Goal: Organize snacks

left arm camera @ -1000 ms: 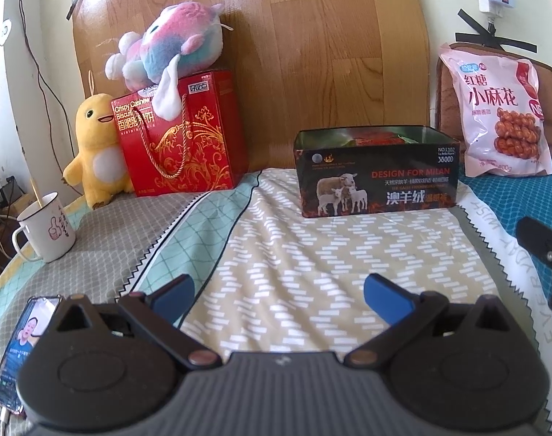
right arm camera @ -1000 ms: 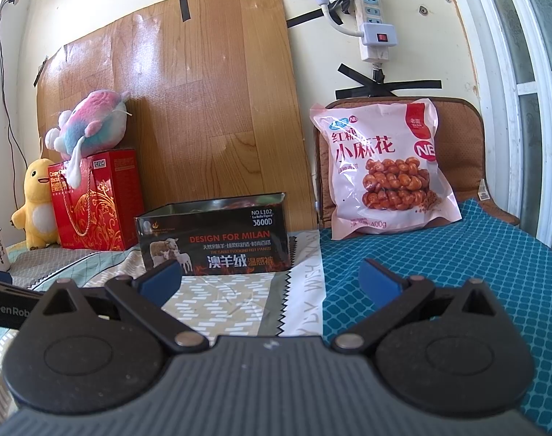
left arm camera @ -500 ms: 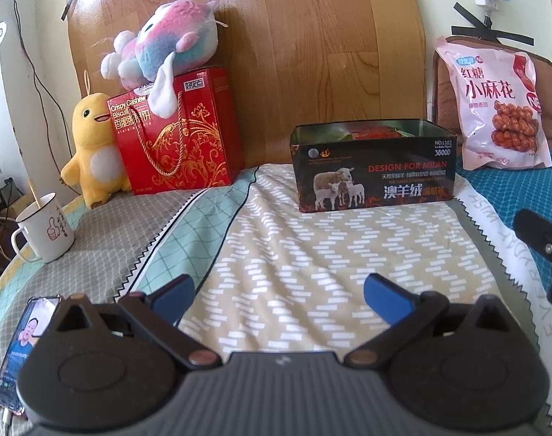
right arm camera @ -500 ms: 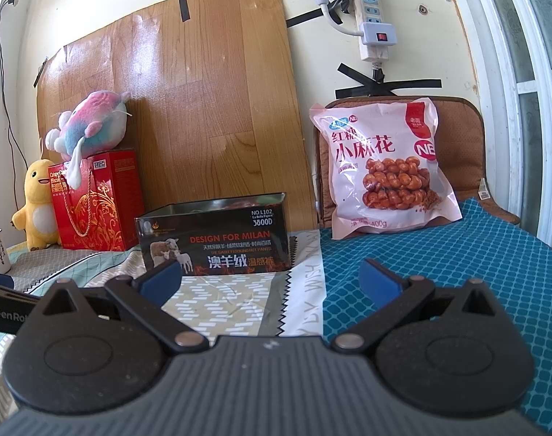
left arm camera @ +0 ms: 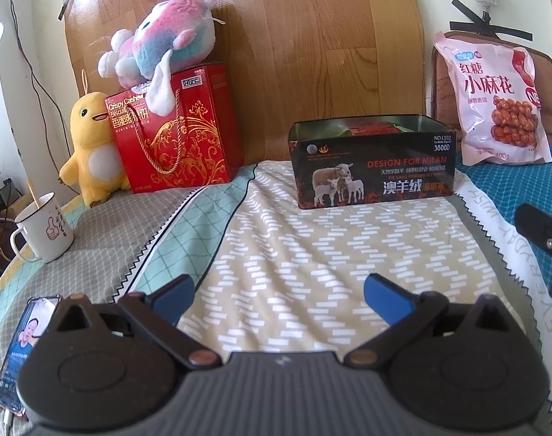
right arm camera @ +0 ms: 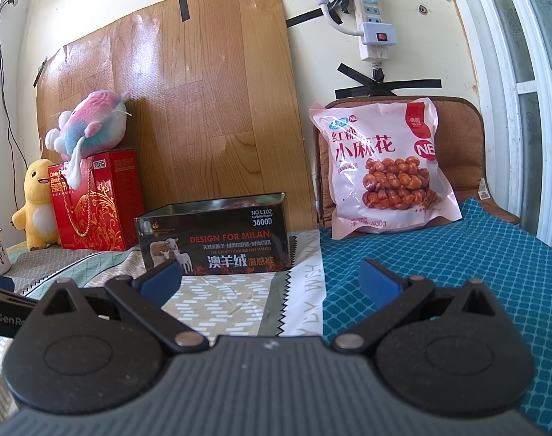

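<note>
The tin box (left arm camera: 372, 161) stands open-topped on the bed (left arm camera: 312, 254), with red and green packets showing inside. To its right, well apart, a pink snack bag (left arm camera: 494, 98) leans upright against a brown cushion (right arm camera: 458, 127). To the tin's left stands a red gift box (left arm camera: 174, 127) with a plush toy (left arm camera: 159, 40) on top. The left hand-held gripper (left arm camera: 278, 296) and the right hand-held gripper (right arm camera: 270, 278) hover in front of the tin, fingers spread apart, holding nothing.

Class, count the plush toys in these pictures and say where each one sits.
2. The pink-and-blue plush lies atop the red gift box; the yellow duck plush stands left of that box. None seems hidden.
</note>
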`<control>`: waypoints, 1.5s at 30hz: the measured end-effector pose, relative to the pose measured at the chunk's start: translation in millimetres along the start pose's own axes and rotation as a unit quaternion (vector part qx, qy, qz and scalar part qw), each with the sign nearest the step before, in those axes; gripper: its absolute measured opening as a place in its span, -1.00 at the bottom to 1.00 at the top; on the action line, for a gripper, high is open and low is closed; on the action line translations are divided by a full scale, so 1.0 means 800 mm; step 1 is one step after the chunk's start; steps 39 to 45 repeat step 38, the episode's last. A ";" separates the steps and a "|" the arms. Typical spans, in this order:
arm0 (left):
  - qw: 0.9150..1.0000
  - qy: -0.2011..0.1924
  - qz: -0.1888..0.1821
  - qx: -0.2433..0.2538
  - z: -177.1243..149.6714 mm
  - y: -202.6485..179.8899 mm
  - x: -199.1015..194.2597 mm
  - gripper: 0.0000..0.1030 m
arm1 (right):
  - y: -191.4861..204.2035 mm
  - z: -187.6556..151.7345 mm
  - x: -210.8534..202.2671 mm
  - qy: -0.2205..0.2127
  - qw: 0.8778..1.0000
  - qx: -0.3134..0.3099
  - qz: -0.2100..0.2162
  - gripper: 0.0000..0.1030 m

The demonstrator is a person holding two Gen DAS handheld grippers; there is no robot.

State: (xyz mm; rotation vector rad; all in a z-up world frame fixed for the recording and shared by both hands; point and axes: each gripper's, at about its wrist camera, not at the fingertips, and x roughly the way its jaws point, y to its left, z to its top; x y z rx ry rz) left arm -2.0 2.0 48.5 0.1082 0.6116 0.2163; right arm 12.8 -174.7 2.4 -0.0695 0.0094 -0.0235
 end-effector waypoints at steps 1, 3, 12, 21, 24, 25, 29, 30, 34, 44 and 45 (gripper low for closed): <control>1.000 0.000 0.000 0.000 0.000 0.000 0.000 1.00 | 0.000 0.000 0.000 0.000 1.000 0.000 0.000 1.00; 1.000 0.000 0.000 0.000 0.000 0.000 0.000 1.00 | 0.000 0.000 0.000 0.000 1.000 0.000 0.000 1.00; 1.000 0.008 -0.007 0.003 0.000 -0.002 0.003 1.00 | 0.001 -0.001 0.001 0.000 1.000 0.000 -0.001 1.00; 1.000 0.010 -0.006 0.001 0.000 -0.001 0.004 1.00 | 0.000 -0.001 0.001 0.000 1.000 0.000 -0.001 1.00; 1.000 0.012 -0.006 0.001 0.000 -0.002 0.005 1.00 | 0.000 -0.001 0.001 0.000 1.000 0.000 -0.001 1.00; 1.000 0.013 -0.006 0.002 -0.001 -0.002 0.005 1.00 | 0.000 -0.001 0.001 0.000 1.000 0.000 -0.001 1.00; 1.000 0.013 -0.006 0.000 -0.001 -0.002 0.005 1.00 | 0.000 0.000 0.001 0.000 1.000 0.001 -0.001 1.00; 1.000 0.013 -0.007 -0.002 -0.001 -0.001 0.005 1.00 | 0.000 0.000 0.001 0.000 1.000 0.001 -0.001 1.00; 1.000 0.011 -0.013 -0.005 -0.001 0.002 0.004 0.99 | 0.001 -0.001 0.001 0.000 1.000 0.001 0.000 1.00; 1.000 0.011 -0.029 -0.005 -0.001 0.002 0.005 0.99 | 0.001 -0.001 0.000 0.000 1.000 0.001 0.000 1.00; 1.000 0.011 -0.029 -0.005 -0.001 0.002 0.005 0.99 | 0.001 -0.001 0.000 0.000 1.000 0.001 0.000 1.00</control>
